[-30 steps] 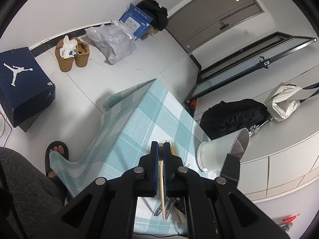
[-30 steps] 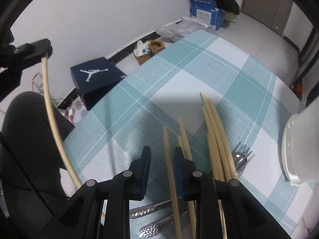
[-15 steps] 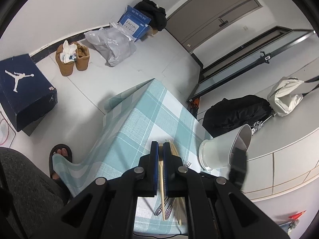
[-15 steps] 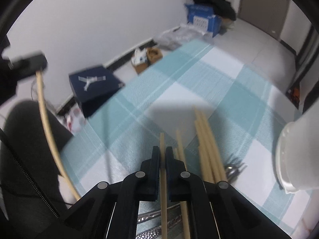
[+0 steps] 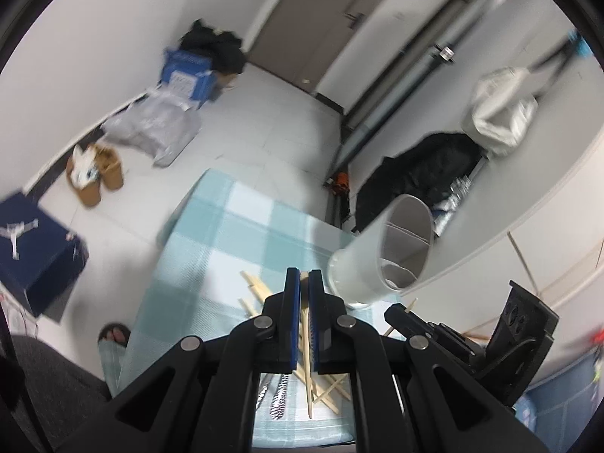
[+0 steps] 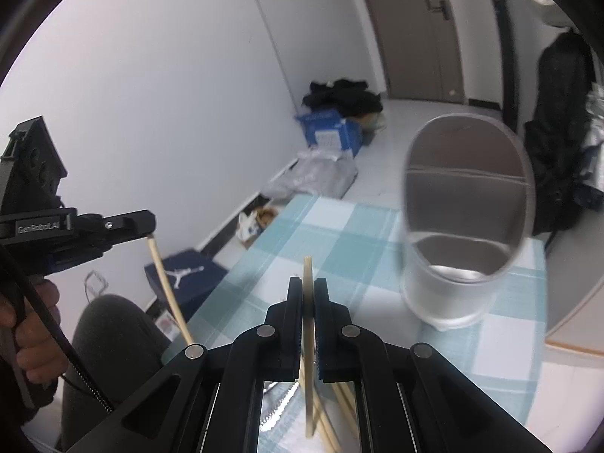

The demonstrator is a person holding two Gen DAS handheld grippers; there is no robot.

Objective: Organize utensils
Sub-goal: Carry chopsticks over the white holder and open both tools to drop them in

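One chopstick (image 6: 308, 343) is clamped in the right gripper (image 6: 308, 294); another chopstick (image 5: 307, 355) is pinched in the left gripper (image 5: 304, 287). Holder (image 6: 464, 226) stands ahead, right of both. More chopsticks (image 5: 256, 290) lie below on the table (image 5: 226, 234).

Left gripper (image 5: 304, 283), right gripper (image 6: 308, 290) both clamped

Holder (image 6: 449, 294) blocks right side, tablecloth (image 6: 339, 234) beyond open
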